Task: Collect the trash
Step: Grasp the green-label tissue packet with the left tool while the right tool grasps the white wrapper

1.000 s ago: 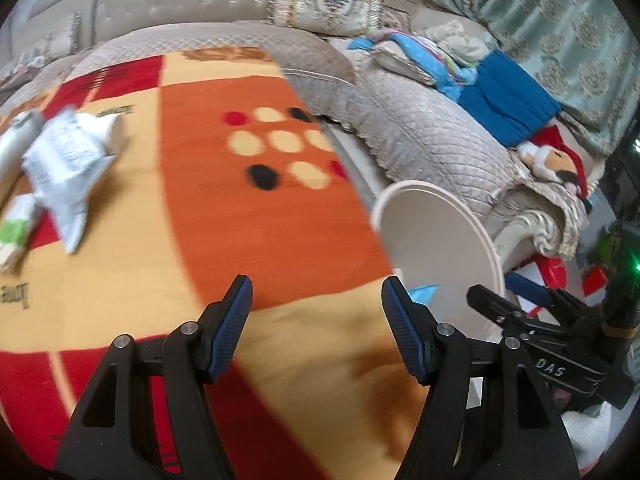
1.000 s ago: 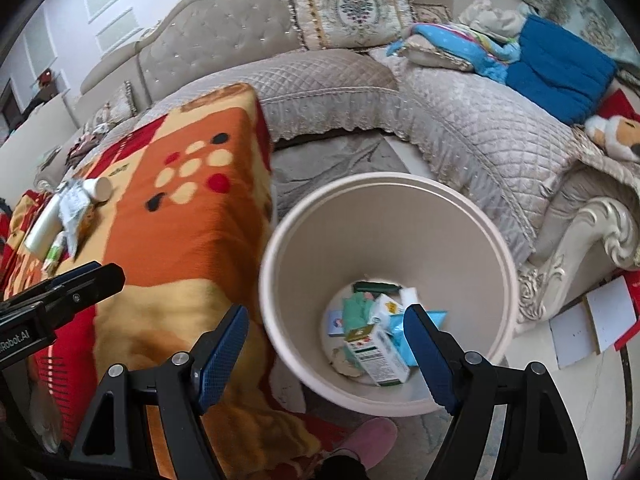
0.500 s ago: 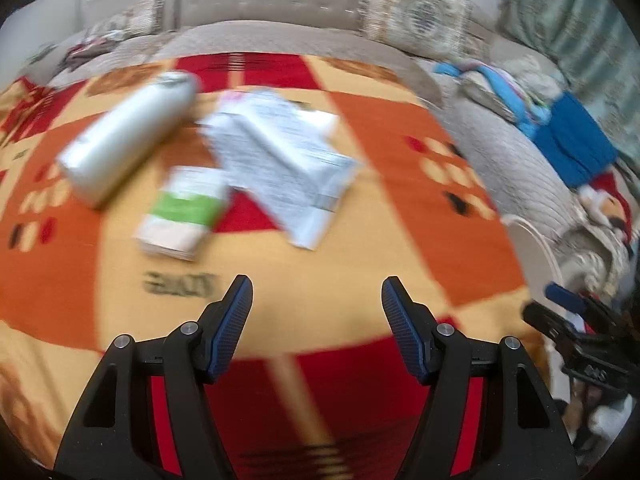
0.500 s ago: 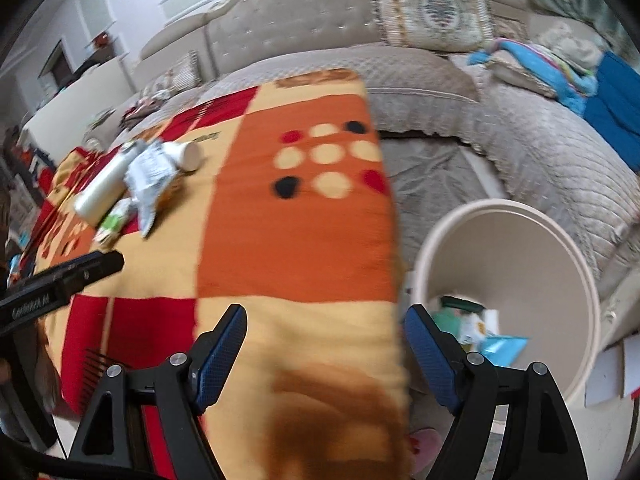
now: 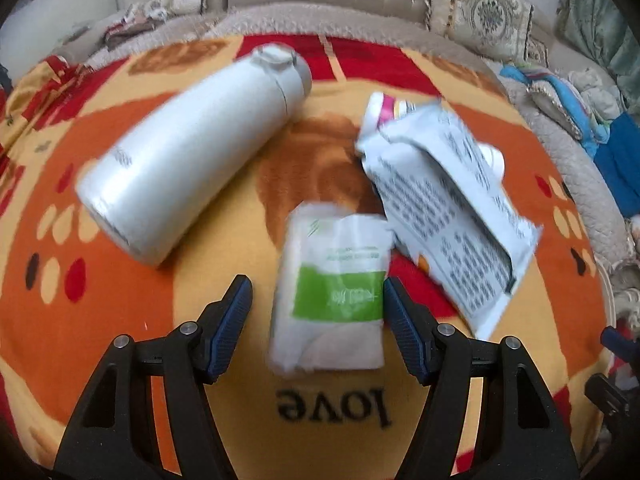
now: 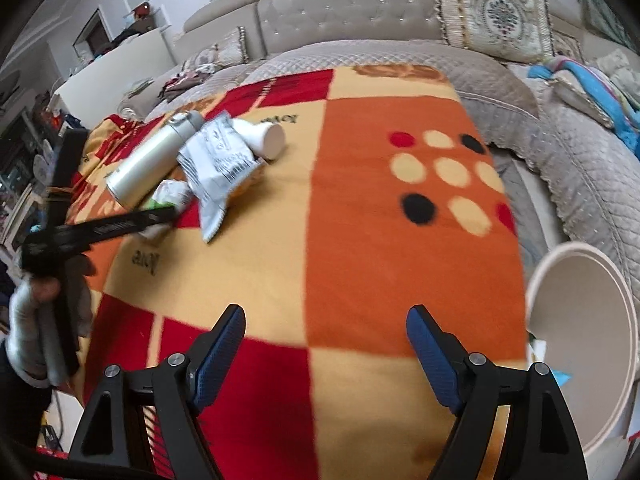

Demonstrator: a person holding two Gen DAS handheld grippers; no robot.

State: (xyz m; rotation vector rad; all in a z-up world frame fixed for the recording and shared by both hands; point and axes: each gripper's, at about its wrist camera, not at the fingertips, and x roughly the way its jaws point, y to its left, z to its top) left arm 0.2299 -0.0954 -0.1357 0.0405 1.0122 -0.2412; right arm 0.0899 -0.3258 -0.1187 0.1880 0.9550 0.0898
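Trash is what lies ahead of the left hand-held gripper: a soft white packet with a green label sits between its spread blue pads, the right pad close against the packet's edge, the left pad still apart from it. Just beyond and to the right of that hand-held gripper, a crumpled white printed wrapper overlaps the packet's far corner and covers a small white bottle with a pink band. A white metal flask lies on its side to the left front.

Closing now could catch the wrapper's edge and drag it along, or squash the limp packet so it slips out. The patterned orange and red blanket on the worktop is soft and may bunch between the pads.

The right hand-held gripper hangs spread and empty; the round cream bin stands to its right.
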